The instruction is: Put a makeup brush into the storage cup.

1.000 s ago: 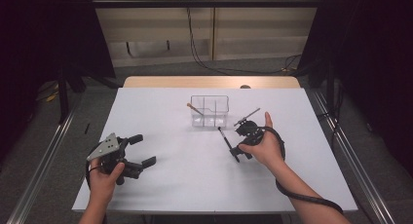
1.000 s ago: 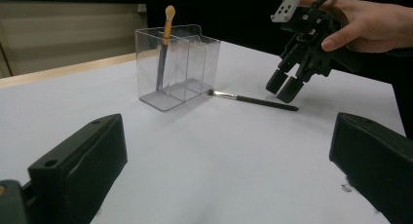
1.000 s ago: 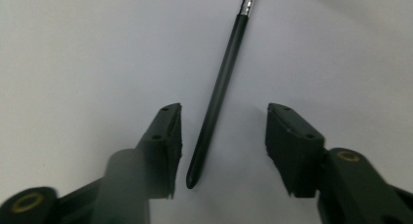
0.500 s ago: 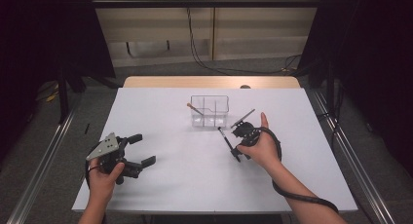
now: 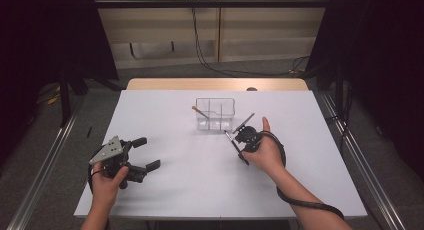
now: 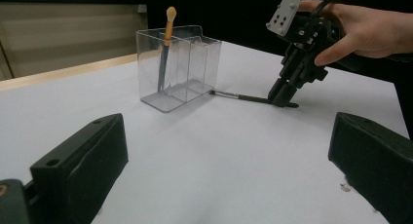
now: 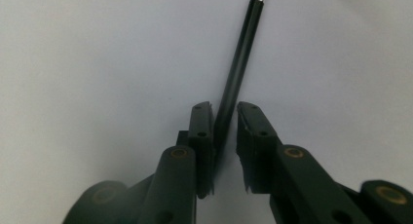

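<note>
A black brush (image 5: 231,139) lies flat on the white table (image 5: 175,190) just in front of a clear divided box (image 5: 215,101). My right gripper (image 5: 240,151) points down at the brush's handle end. Its jaws have just been closing, and in the right gripper view both pads stand against the thin black handle (image 7: 241,53), so my right gripper (image 7: 225,112) is shut on it. The brush (image 6: 238,97) still rests on the table. My left gripper (image 5: 147,153) is held at the table's front left, open with nothing between its jaws.
An orange-tipped brush (image 6: 168,24) stands slanted in the left compartment of the clear box (image 6: 195,63). A cable (image 5: 300,202) trails from the right gripper along the forearm. The wooden back edge (image 5: 215,84) borders the table.
The right gripper's jaws have narrowed onto the black brush's handle. The right hand shifted only slightly. The left gripper has stayed where it was.
</note>
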`<state>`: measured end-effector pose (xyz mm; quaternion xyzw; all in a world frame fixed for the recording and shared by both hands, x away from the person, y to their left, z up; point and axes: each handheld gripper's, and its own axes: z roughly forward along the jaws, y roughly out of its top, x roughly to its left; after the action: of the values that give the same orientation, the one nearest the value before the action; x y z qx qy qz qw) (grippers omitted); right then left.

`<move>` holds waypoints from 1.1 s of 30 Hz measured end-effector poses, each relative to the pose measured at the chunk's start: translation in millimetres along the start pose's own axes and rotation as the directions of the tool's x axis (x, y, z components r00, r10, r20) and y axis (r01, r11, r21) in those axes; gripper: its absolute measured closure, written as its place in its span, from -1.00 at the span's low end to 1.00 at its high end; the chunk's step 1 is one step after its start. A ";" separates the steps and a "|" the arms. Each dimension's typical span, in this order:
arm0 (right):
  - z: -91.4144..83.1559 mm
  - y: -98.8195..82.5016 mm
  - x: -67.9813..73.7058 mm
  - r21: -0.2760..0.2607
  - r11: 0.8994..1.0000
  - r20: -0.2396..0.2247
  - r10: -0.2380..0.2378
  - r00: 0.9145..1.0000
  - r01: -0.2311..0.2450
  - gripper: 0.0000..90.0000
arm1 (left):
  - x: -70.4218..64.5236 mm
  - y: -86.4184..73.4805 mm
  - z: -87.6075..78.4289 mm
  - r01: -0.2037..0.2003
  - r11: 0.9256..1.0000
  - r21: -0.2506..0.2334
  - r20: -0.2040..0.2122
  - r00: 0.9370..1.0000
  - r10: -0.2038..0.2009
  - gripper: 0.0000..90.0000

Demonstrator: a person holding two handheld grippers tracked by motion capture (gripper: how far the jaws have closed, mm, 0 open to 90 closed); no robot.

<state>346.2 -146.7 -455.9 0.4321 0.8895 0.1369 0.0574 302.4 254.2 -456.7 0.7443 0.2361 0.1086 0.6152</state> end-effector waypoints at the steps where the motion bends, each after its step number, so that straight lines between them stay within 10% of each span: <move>1: -0.1 0.6 1.2 0.005 1.000 -0.002 0.000 1.000 0.000 0.81 | 0.1 0.0 0.0 -0.004 1.000 0.004 -0.003 1.000 0.004 -0.98; 11: 0.0 0.8 -0.1 0.005 1.000 -0.027 -0.018 0.999 0.018 0.89 | 0.9 0.0 -1.3 -0.003 1.000 0.001 -0.007 1.000 0.003 -0.98; 33: -10.0 -29.5 -13.7 -0.186 0.982 -0.111 -0.017 0.994 -0.004 0.89 | -0.4 0.6 -2.3 0.000 1.000 -0.004 -0.012 1.000 0.000 -0.98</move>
<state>330.3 -176.7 -455.2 0.4135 0.8761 0.2433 0.0480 301.1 256.0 -455.5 0.7424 0.2395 0.1135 0.6153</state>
